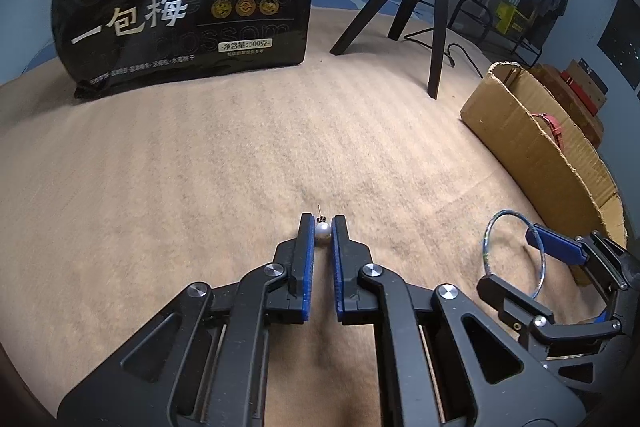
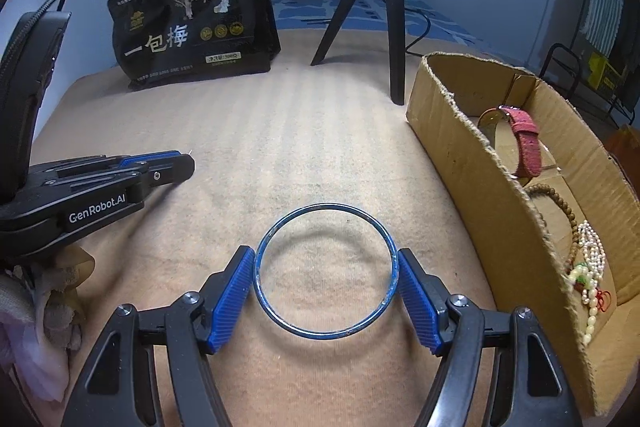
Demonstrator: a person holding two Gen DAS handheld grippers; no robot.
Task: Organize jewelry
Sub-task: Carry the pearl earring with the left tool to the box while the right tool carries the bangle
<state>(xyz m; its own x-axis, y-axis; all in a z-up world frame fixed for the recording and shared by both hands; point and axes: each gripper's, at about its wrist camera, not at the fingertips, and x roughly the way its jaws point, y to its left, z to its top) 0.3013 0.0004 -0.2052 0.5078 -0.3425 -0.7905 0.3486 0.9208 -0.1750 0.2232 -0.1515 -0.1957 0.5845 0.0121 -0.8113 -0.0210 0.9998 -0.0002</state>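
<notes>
Left gripper (image 1: pixel 323 227) clamps the pearl earring (image 1: pixel 322 230), right gripper (image 2: pixel 326 293) pinches the blue bangle (image 2: pixel 326 270) across its width, both ready for transfer to the cardboard box (image 2: pixel 472 163) at frame right.

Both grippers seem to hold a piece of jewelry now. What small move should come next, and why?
Probably lift the right gripper a little and carry the blue bangle toward the cardboard box on its right. Its fingers already press the bangle's two sides, and the box already holds a watch and beads. The left gripper, shut on the pearl earring, could follow.
</notes>
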